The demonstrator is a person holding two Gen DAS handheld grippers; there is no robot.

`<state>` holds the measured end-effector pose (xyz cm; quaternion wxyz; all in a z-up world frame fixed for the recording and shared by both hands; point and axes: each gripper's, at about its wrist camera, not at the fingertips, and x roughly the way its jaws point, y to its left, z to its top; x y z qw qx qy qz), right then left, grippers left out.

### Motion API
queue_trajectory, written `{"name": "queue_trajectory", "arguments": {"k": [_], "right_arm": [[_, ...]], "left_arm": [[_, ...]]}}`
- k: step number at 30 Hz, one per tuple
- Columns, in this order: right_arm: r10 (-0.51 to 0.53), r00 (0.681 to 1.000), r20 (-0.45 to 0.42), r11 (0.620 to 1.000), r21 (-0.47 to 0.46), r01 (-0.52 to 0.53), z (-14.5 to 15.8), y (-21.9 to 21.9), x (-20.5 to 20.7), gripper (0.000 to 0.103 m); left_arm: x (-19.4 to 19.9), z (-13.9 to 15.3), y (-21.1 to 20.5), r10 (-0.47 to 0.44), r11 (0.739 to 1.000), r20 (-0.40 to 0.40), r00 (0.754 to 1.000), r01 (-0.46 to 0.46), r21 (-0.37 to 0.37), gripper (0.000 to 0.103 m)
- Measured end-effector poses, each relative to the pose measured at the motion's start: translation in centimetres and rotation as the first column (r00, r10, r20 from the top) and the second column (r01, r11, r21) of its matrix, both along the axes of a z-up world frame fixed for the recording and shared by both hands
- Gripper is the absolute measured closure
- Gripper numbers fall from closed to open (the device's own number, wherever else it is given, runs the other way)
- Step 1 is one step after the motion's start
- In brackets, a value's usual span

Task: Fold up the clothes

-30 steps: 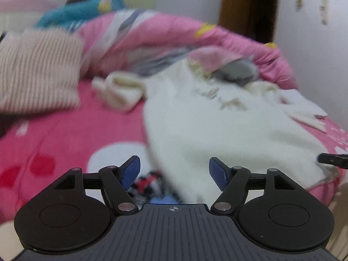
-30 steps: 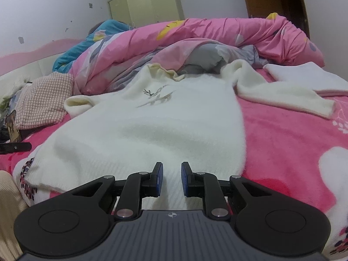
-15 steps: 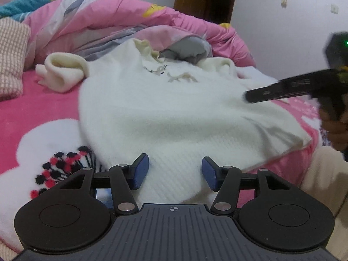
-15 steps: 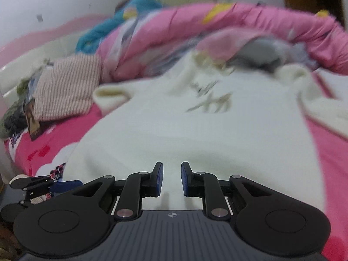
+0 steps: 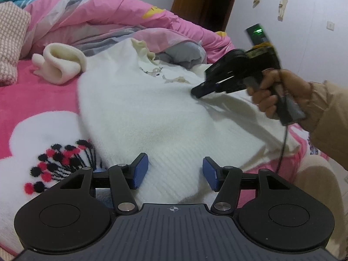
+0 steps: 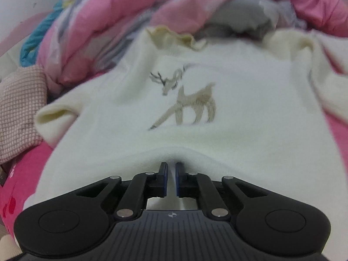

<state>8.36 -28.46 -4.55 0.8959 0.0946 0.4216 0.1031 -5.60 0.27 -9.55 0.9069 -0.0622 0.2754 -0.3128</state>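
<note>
From the left wrist view, your left hand-held gripper (image 5: pixel 175 174) hovers released over the ribbed hem of the white sweater (image 5: pixel 152 108), its blue pads spread wide with nothing between them, probably so it can take the hem for a fold. The sweater lies front up on the pink bed (image 5: pixel 32 100), one sleeve (image 5: pixel 58 65) curled at its far left. Your right hand-held gripper (image 5: pixel 196 92) presses its tip into the knit near the deer motif (its jaw gap is not readable here).

From the right wrist view, the right hand-held gripper (image 6: pixel 171 178) is nearly clenched, a raised ridge of sweater (image 6: pixel 239 113) at its tips; whether fabric is pinched I cannot tell. The heaped quilt (image 6: pixel 108 32) behind is blurred, and the far sleeve runs out of frame.
</note>
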Motion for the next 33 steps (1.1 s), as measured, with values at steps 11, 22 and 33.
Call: {"name": "queue_trajectory", "arguments": {"k": [11, 22, 33], "right_arm": [[0.257, 0.96, -0.108, 0.966, 0.018, -0.257, -2.1, 7.4, 1.6, 0.092], [0.44, 0.888, -0.135, 0.898, 0.06, -0.436, 0.3, 10.8, 0.0, 0.081], [0.292, 0.952, -0.088, 0.937, 0.227, -0.266, -1.3, 13.0, 5.1, 0.081]], "left_arm": [[0.1, 0.0, 0.1, -0.013, 1.0, -0.009, 1.0, 0.013, -0.024, 0.04], [0.4, -0.1, 1.0, -0.018, 0.997, -0.039, 0.999, 0.015, -0.082, 0.04], [0.5, -0.1, 1.2, -0.024, 0.995, -0.041, 0.999, 0.02, -0.094, 0.04]]}}
